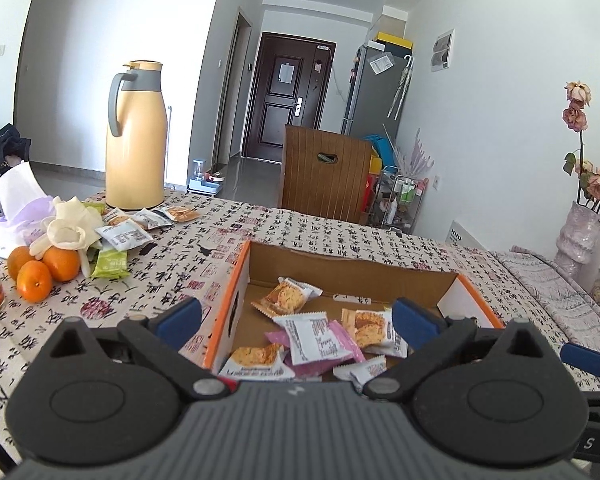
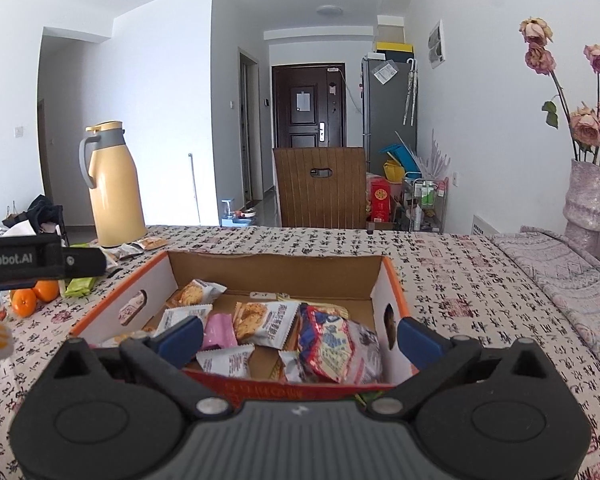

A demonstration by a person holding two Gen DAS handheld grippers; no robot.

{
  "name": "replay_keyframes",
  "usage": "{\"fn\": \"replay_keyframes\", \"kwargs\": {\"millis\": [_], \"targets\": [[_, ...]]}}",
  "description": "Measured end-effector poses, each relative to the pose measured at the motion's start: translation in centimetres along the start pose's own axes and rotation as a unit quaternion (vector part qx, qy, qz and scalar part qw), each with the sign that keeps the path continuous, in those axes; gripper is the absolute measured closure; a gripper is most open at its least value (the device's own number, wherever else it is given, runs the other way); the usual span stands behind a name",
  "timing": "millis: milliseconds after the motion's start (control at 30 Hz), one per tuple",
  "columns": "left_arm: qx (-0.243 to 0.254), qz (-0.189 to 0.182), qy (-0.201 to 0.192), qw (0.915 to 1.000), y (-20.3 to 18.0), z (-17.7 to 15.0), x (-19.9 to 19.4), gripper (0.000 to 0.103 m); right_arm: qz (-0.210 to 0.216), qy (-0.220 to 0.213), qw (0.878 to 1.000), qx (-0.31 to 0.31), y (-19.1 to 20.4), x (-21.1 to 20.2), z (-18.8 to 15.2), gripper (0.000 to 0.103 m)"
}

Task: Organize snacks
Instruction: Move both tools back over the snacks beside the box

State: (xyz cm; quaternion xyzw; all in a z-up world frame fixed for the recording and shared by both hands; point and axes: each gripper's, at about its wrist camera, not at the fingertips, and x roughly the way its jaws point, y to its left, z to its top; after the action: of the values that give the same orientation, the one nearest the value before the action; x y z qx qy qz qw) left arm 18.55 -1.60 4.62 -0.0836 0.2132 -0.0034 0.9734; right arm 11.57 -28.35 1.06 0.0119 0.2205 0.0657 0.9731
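Cardboard box [image 2: 276,268], near wall tongs-hidden

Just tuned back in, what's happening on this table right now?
Snacks are being sorted into the cardboard box on the patterned table. Both grippers are open and hold nothing: the left gripper and right gripper sit at the box's near edge. Several snack packets already lie inside, plus a bigger red and blue bag. More loose packets are not yet boxed, lying by the yellow thermos jug and the oranges.
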Motion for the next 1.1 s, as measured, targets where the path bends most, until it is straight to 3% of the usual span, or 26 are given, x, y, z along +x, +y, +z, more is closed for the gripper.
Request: {"fn": "replay_keyframes", "kwargs": {"millis": [467,800,1100], "targets": [[0.012,0.0,0.029,0.9995,1.7,-4.3,-2.3,0.0,-0.035,0.032,0.999,0.018,-2.8,-3.9,-4.4,0.0],[0.002,-0.005,0.07,0.9975,3.9,-7.9,-3.0,0.0,-0.057,0.057,0.996,0.029,-4.5,-6.0,-7.8,0.0],[0.007,-0.004,0.075,0.9971,3.8,-8.3,-3.3,0.0,-0.079,0.067,0.995,-0.001,-6.7,-4.0,-6.9,0.0]]}}
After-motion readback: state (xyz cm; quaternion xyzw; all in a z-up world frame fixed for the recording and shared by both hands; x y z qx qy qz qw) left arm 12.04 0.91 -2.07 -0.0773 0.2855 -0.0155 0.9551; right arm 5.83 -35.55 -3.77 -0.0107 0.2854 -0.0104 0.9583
